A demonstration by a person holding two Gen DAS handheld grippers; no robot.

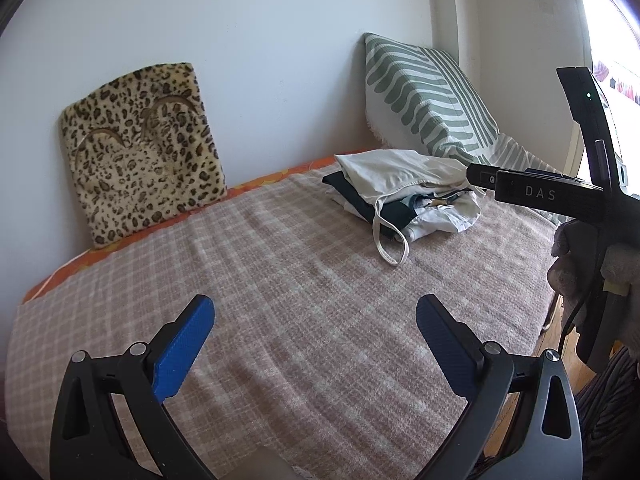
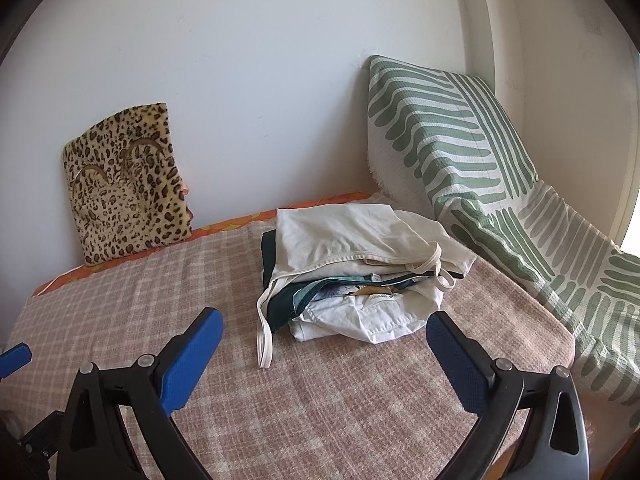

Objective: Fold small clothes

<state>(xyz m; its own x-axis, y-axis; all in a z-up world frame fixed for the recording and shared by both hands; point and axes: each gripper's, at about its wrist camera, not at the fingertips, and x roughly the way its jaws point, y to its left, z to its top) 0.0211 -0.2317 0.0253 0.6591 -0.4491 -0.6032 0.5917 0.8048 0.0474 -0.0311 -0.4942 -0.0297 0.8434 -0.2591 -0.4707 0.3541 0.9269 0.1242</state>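
A pile of small clothes point(image 2: 352, 268) lies on the checked blanket point(image 2: 320, 400) near the far right of the bed; a cream strappy top lies on it, over dark green and white pieces. It also shows in the left wrist view point(image 1: 404, 192). My right gripper point(image 2: 324, 332) is open and empty, just short of the pile's near edge. My left gripper point(image 1: 316, 320) is open and empty over bare blanket point(image 1: 280, 280), well short and left of the pile. The right gripper's body point(image 1: 552, 196) shows at the right of the left wrist view.
A leopard-print cushion point(image 1: 140, 148) leans on the white wall at the back left. A green-and-white striped pillow point(image 2: 460, 152) leans at the back right, beside the pile. The bed's right edge drops to a wooden floor point(image 1: 560, 340). A bright window point(image 1: 616, 80) is at far right.
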